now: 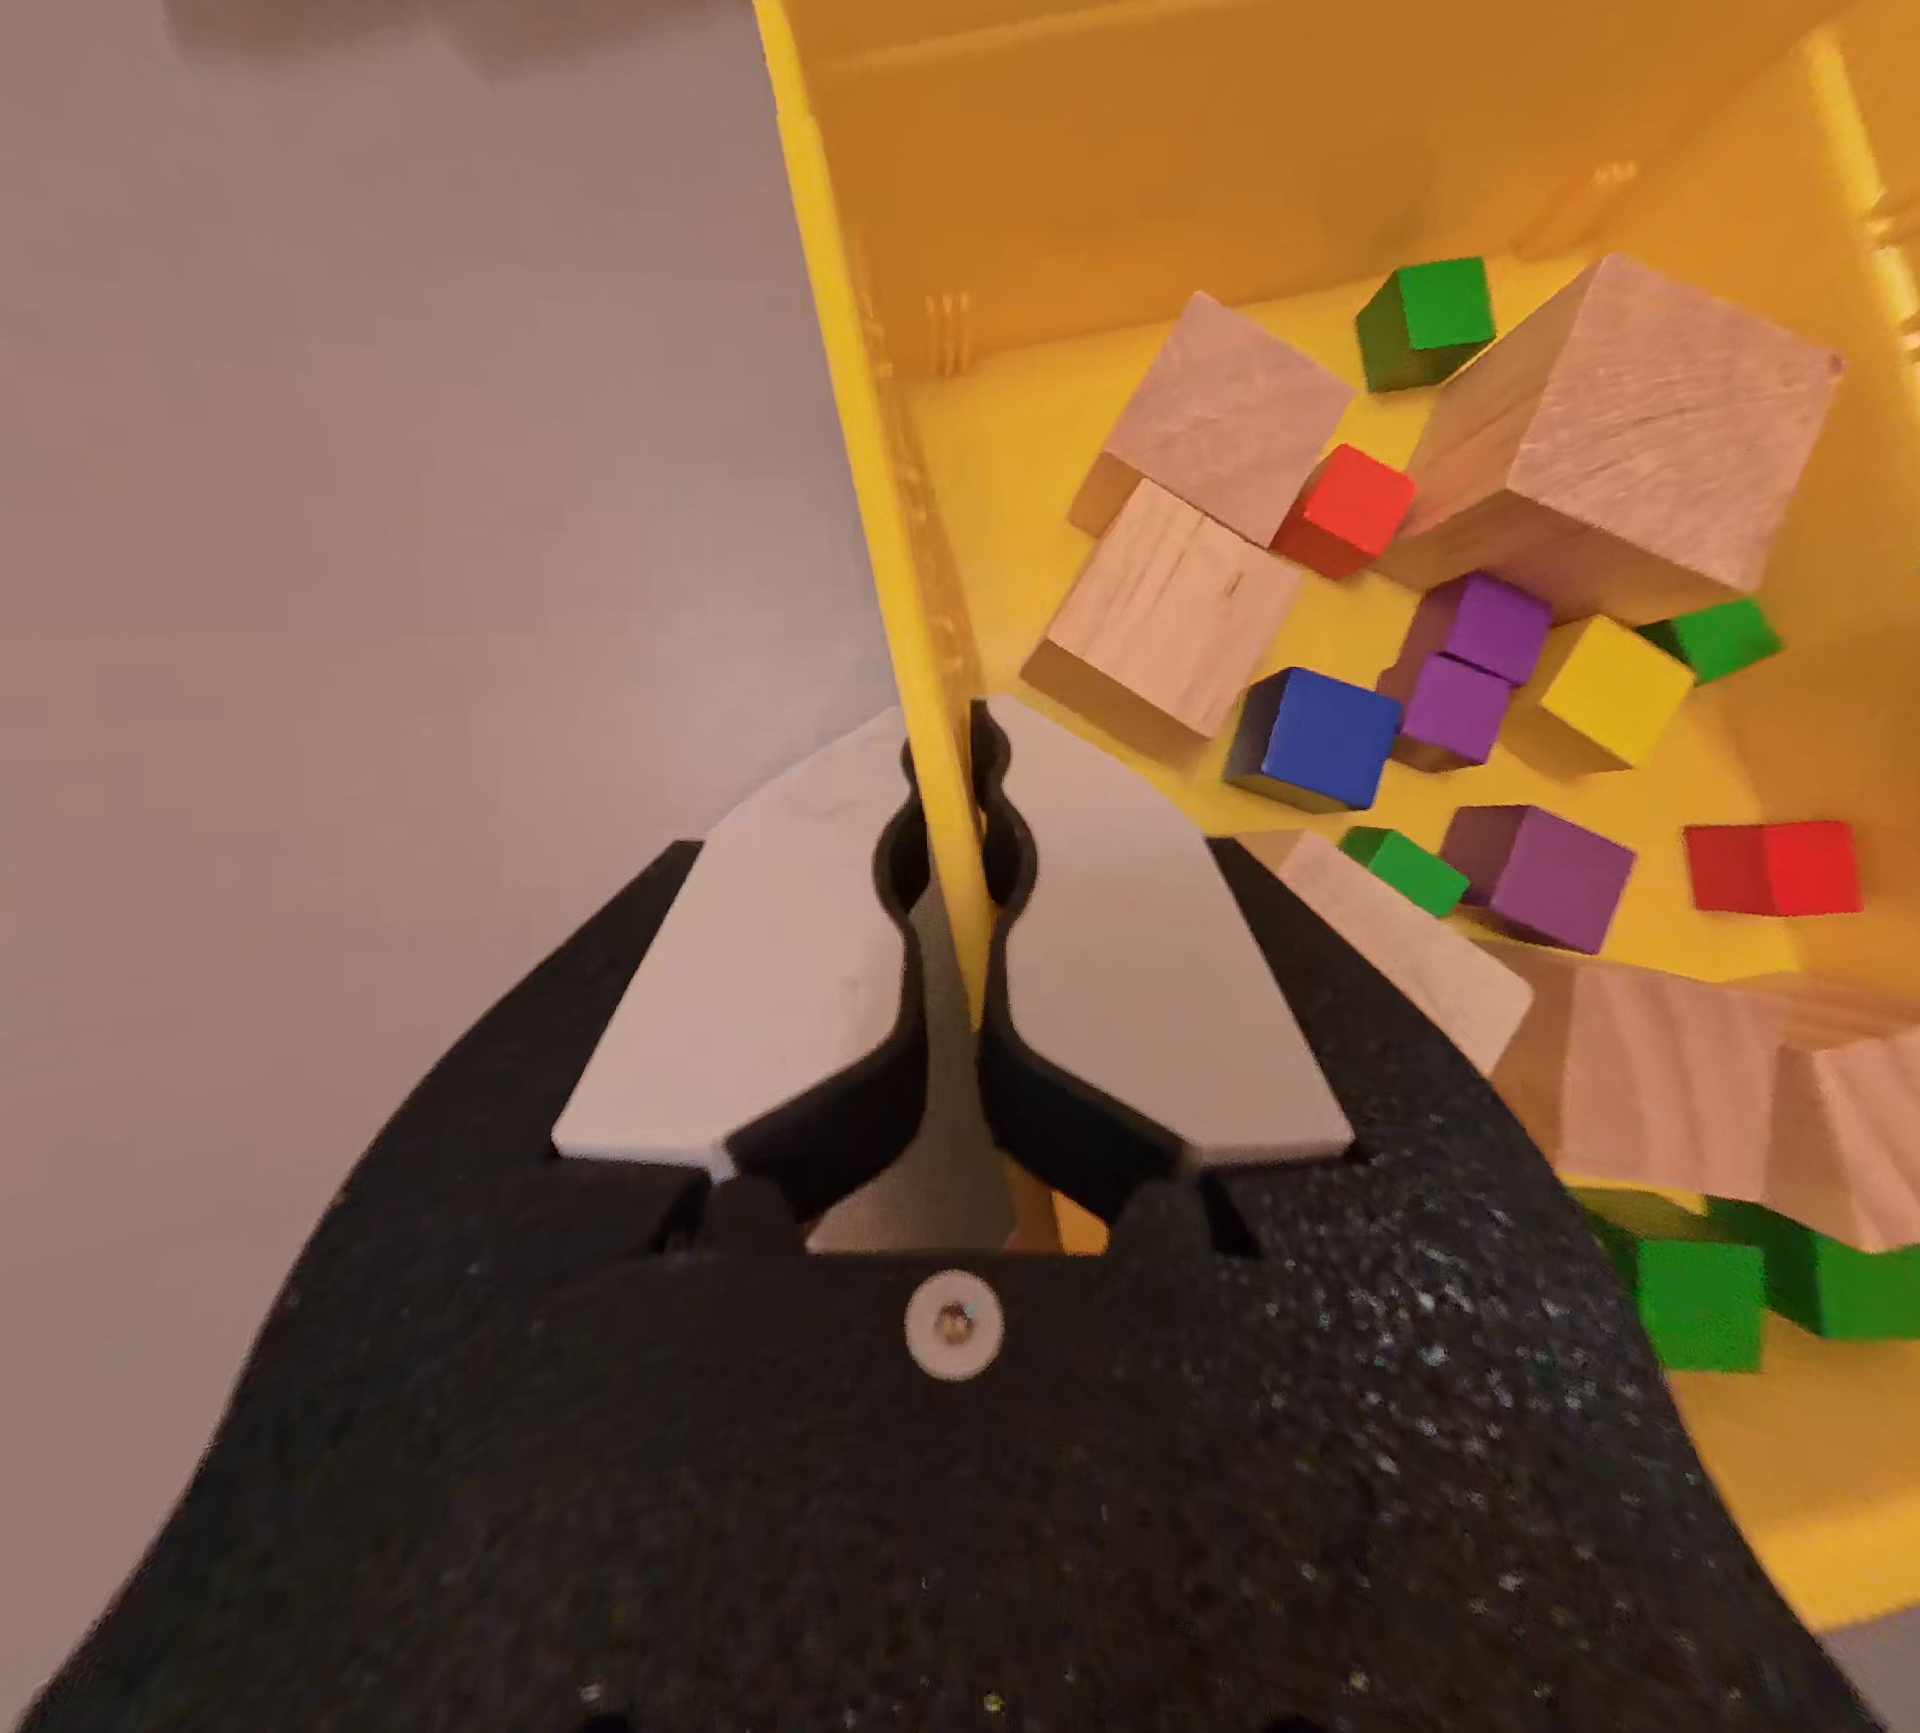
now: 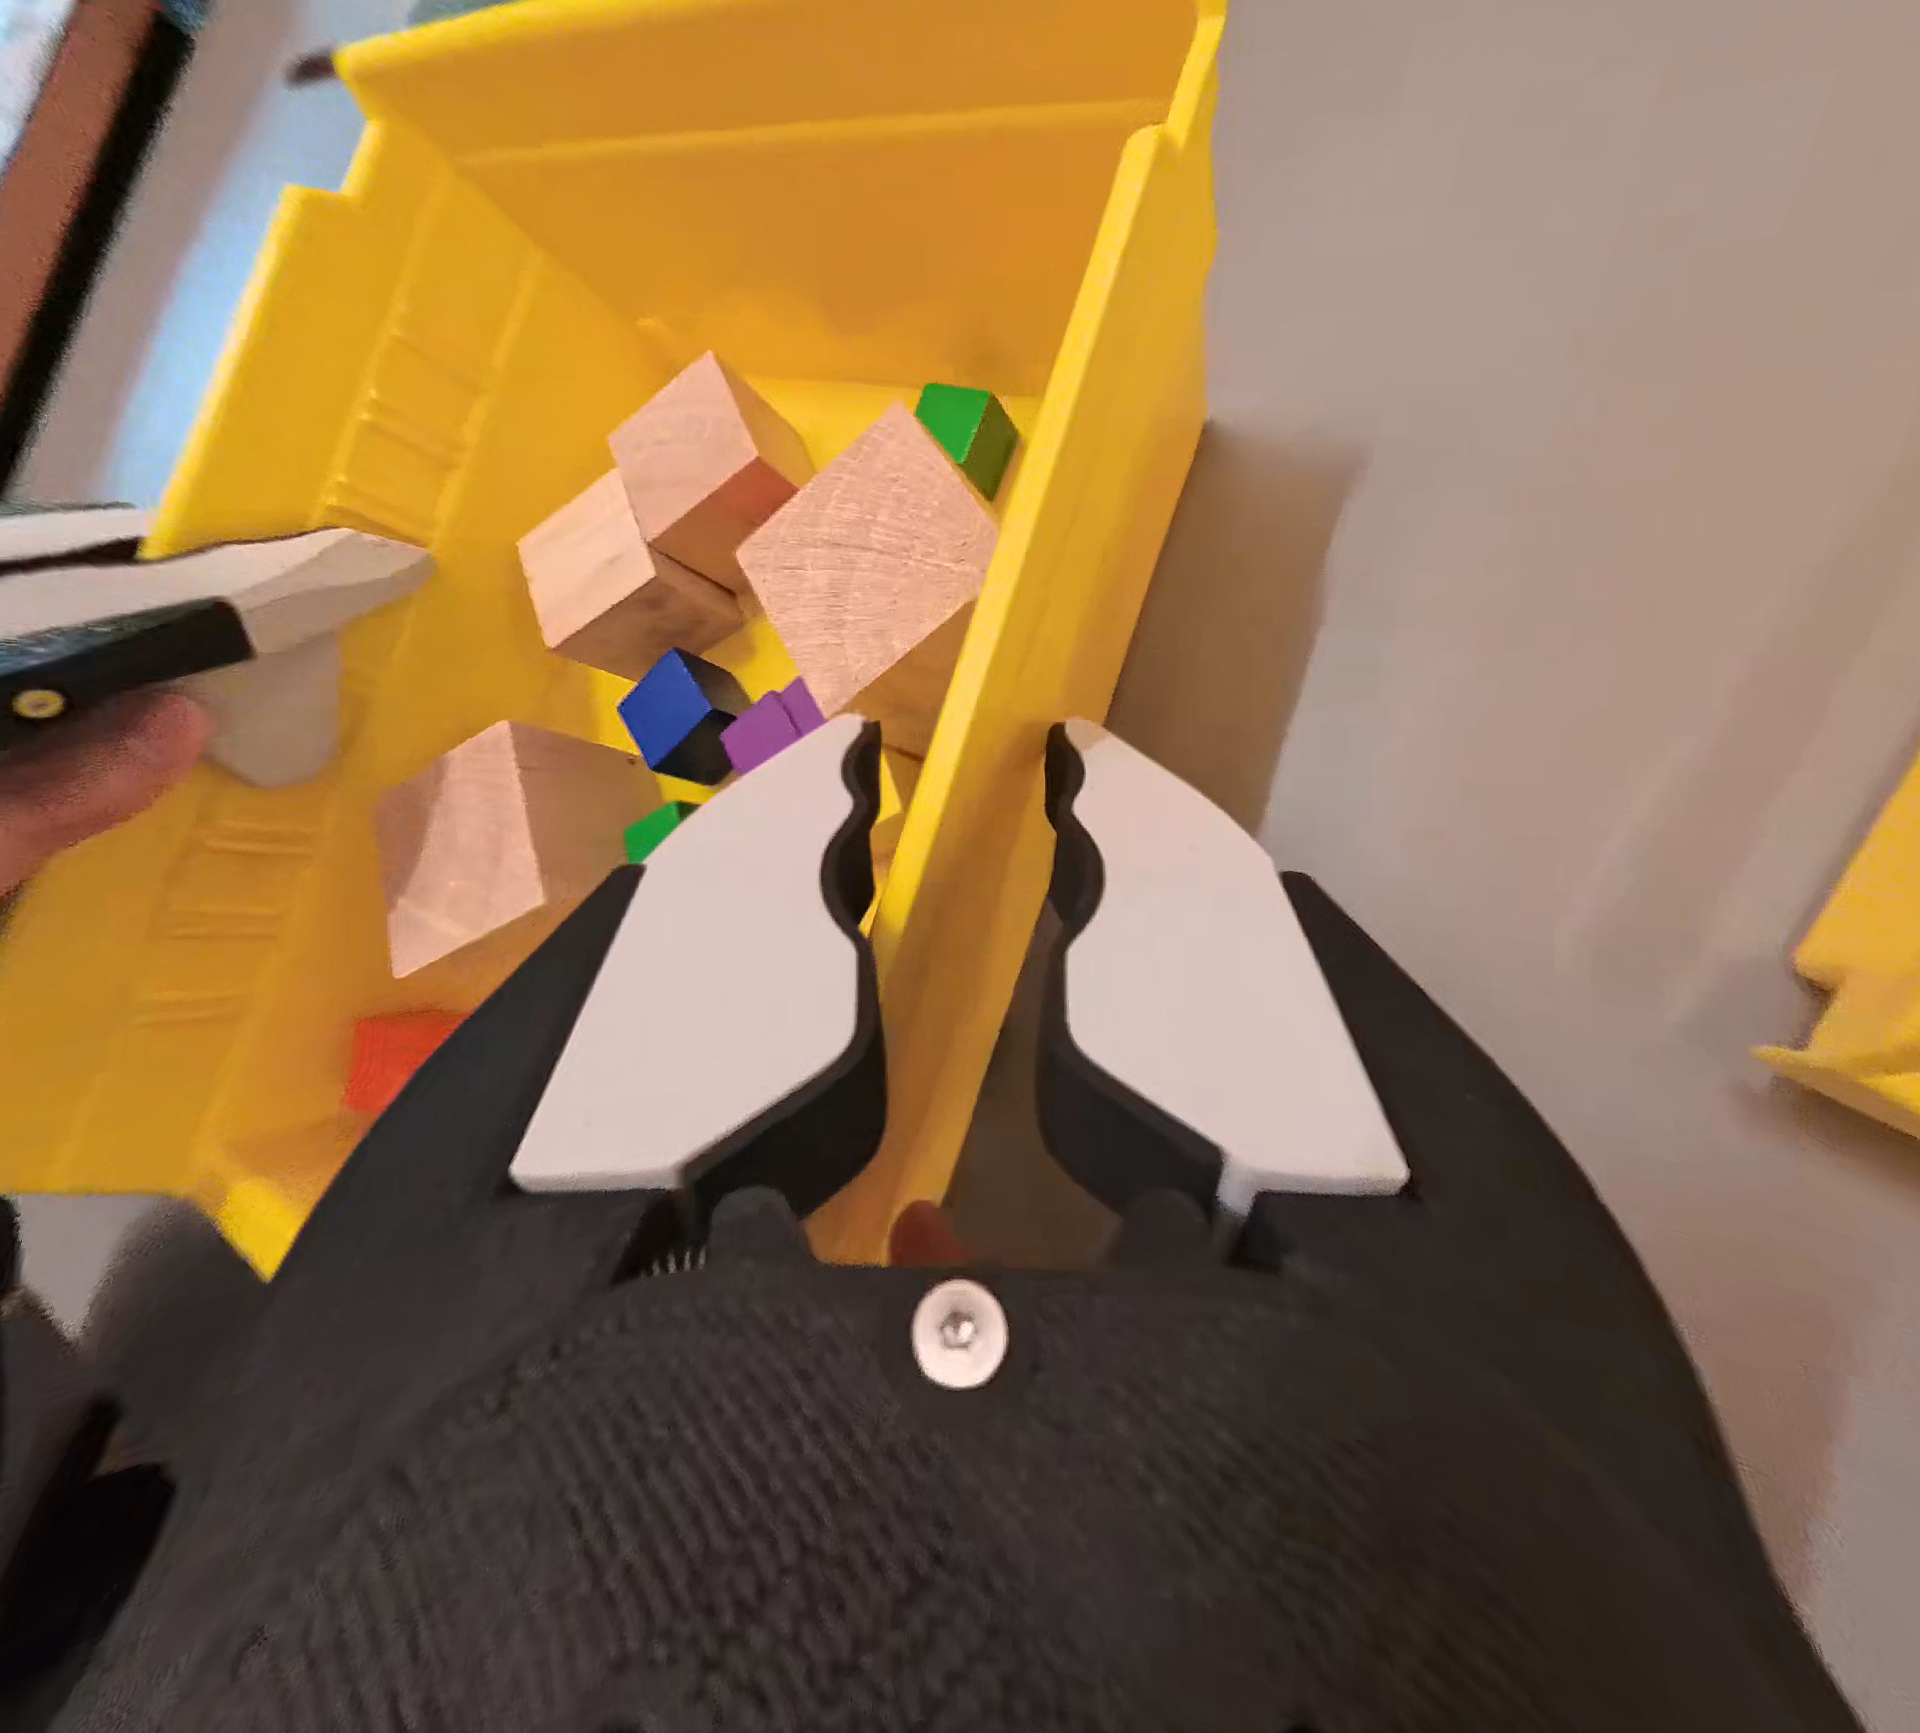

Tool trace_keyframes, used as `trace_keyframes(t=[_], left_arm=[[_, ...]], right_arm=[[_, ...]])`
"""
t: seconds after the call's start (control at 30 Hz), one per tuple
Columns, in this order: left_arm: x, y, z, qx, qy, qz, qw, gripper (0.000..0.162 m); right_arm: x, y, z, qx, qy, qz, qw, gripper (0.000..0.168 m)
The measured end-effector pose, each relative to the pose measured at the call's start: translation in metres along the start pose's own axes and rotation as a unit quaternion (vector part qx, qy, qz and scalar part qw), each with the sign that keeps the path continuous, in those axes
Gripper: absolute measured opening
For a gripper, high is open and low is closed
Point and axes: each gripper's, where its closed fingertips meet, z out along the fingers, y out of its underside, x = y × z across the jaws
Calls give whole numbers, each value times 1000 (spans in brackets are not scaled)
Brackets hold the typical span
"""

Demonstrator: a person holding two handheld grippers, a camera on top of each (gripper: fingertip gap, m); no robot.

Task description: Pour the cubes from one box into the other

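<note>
The yellow box [image 1: 1195,125] sits between both grippers. The left gripper [image 1: 945,748] is clamped on one side wall; the right gripper [image 2: 961,738] straddles the opposite wall, fingers apart. The cubes [image 1: 1621,426] lie inside.

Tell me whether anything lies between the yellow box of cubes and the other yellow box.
Nothing visible does. In the right wrist view, only bare table shows between the box of cubes and the other box at the right edge. Both the left gripper and the right gripper straddle its walls.
</note>
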Motion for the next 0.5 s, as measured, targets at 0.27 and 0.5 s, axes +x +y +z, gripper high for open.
trace_keyframes(t=[0.27,0.5], left_arm=[[2,-10,-22,26,-42,15,999,3],[53,-91,-60,102,-31,56,993,4]], right_arm=[[0,-21,-16,24,63,-88,994,15],[28,-84,-88,97,94,-95,986,14]])
